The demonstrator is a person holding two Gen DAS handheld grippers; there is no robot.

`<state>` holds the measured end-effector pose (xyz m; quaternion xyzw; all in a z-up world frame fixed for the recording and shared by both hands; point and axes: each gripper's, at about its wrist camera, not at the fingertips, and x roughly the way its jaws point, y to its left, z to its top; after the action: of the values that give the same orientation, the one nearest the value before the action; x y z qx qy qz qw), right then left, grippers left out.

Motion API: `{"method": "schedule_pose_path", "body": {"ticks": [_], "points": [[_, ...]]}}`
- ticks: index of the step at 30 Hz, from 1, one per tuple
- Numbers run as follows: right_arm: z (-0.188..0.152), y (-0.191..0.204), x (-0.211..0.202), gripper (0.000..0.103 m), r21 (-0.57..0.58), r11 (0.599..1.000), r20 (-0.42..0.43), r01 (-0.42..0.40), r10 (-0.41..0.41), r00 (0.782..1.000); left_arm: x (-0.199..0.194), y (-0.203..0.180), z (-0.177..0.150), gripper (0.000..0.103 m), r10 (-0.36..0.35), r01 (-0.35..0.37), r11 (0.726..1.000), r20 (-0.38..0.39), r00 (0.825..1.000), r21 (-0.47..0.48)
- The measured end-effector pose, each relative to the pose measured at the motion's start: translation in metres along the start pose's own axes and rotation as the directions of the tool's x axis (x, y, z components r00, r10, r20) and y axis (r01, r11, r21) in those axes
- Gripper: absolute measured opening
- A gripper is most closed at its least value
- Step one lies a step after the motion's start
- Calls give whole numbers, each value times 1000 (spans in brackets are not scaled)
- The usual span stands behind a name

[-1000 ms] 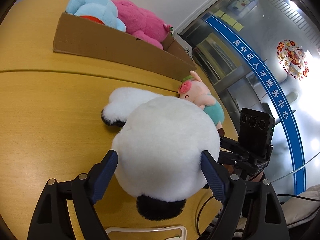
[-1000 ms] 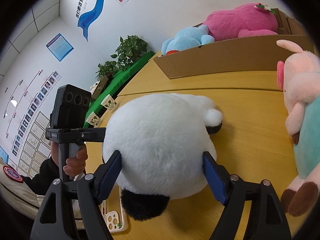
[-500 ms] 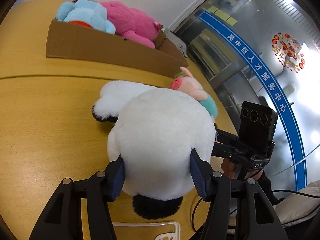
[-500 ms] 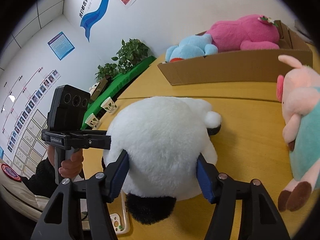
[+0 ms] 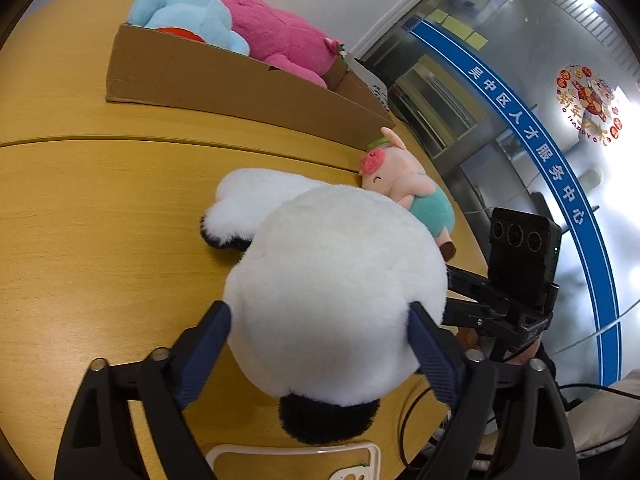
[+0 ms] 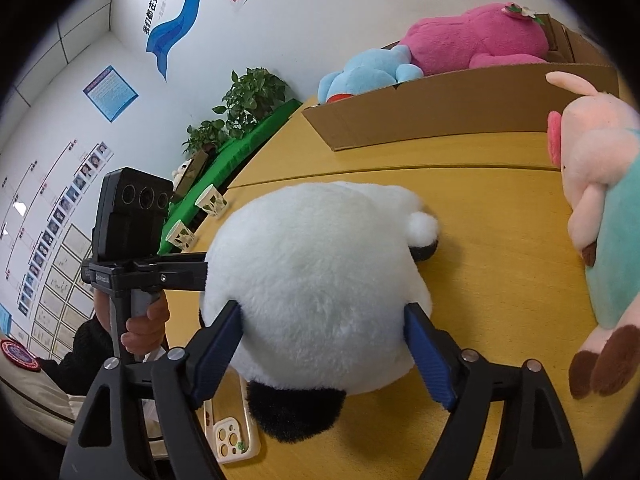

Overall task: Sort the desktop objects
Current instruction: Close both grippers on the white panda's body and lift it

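1. The left hand-held gripper (image 5: 320, 344) grasps the panda plush (image 5: 336, 292), its blue pads pressed into the white fur on either side of the round body.
2. The right hand-held gripper (image 6: 322, 344) clamps the same panda plush (image 6: 320, 280) from the opposite side, both blue pads sunk into the fur.
3. The panda plush sits over the yellow worktop (image 5: 100, 208); whether it touches the surface cannot be told. A black patch faces each camera at its near end, and a white and black limb sticks out at the far end.
4. A phone case (image 6: 234, 436) lies on the worktop just beside the panda's near end.
5. A pink pig plush (image 5: 412, 196) in a teal garment lies just beside the panda, toward the worktop's edge.
6. Farther off stands an open cardboard box (image 5: 224, 80) on the worktop. It holds a blue plush (image 5: 188, 16) and a magenta plush (image 5: 280, 40), side by side and touching, both rising above the rim.
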<state>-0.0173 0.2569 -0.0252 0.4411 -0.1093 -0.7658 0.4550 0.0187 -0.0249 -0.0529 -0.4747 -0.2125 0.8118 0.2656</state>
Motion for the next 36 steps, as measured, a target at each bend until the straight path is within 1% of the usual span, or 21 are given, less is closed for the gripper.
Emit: {"method": "schedule_pose_path", "body": {"ticks": [1,3,4,5,6,8,11,14,17,19,21,23,25,26,28,29,30,32,34,35,36], "points": [[1,-1,1,81,1,1000,0,-4,4,1000,3,3,0,97,-12,12,1000,-7,1000,-9],[1,-1,4,80,1,1000,-10,-13,13,1000,9,7,0,93,-46,45,999,-27,999,-23],[1,-2,5,78,1,1000,-16,-17,17,1000,11,7,-1,86,-63,62,998,-39,997,-27],[1,-2,6,73,-1,1000,-22,-13,13,1000,11,7,-2,82,-71,70,997,-42,997,-29],[0,-1,6,72,-1,1000,-21,-8,8,1000,10,7,-2,80,-75,74,997,-41,996,-30],[0,1,4,67,-1,1000,-8,-6,6,1000,6,4,-2,72,-73,72,997,-34,997,-30],[1,6,0,62,-13,1000,13,3,-3,1000,-1,-3,-3,69,-57,57,998,-22,998,-27],[3,13,-6,60,-37,999,26,19,-18,999,-11,-12,-2,69,-52,52,999,4,999,-3],[6,18,-14,60,-56,998,44,23,-21,999,-18,-17,-1,69,-63,62,998,24,998,20],[7,21,-19,60,-69,997,56,26,-22,998,-13,-14,-2,69,-64,64,998,17,998,19],[5,13,-15,60,-50,998,40,35,-33,999,-6,-8,-4,70,-64,64,998,7,998,7],[1,6,-9,59,-27,999,23,33,-33,999,1,-2,-6,75,-64,64,998,-2,998,-4],[0,2,-10,60,-6,1000,31,13,-13,999,-1,2,-7,80,-70,70,997,6,998,-16],[0,1,-10,63,-4,1000,28,9,-9,1000,-3,2,-7,83,-70,70,997,10,998,-18],[1,1,-8,67,-13,1000,15,20,-20,1000,-9,2,-6,84,-59,60,998,32,998,-14],[1,2,-8,74,-17,1000,8,26,-26,1000,-13,2,-5,84,-56,57,998,47,997,-13],[2,1,-5,78,-17,999,-6,34,-34,999,-16,3,-3,84,-51,52,998,60,997,-16],[3,0,-2,79,-16,999,-20,37,-37,999,-20,6,1,84,-38,40,999,78,996,-25],[5,0,1,79,-14,1000,-21,23,-23,1000,-17,6,4,83,-23,24,1000,64,998,-10],[7,-1,3,79,-12,1000,-23,17,-18,1000,-13,4,5,75,-26,26,1000,52,998,2],[8,-3,5,79,-5,1000,-26,4,-5,1000,-10,3,5,72,-30,30,1000,40,999,11]]}}
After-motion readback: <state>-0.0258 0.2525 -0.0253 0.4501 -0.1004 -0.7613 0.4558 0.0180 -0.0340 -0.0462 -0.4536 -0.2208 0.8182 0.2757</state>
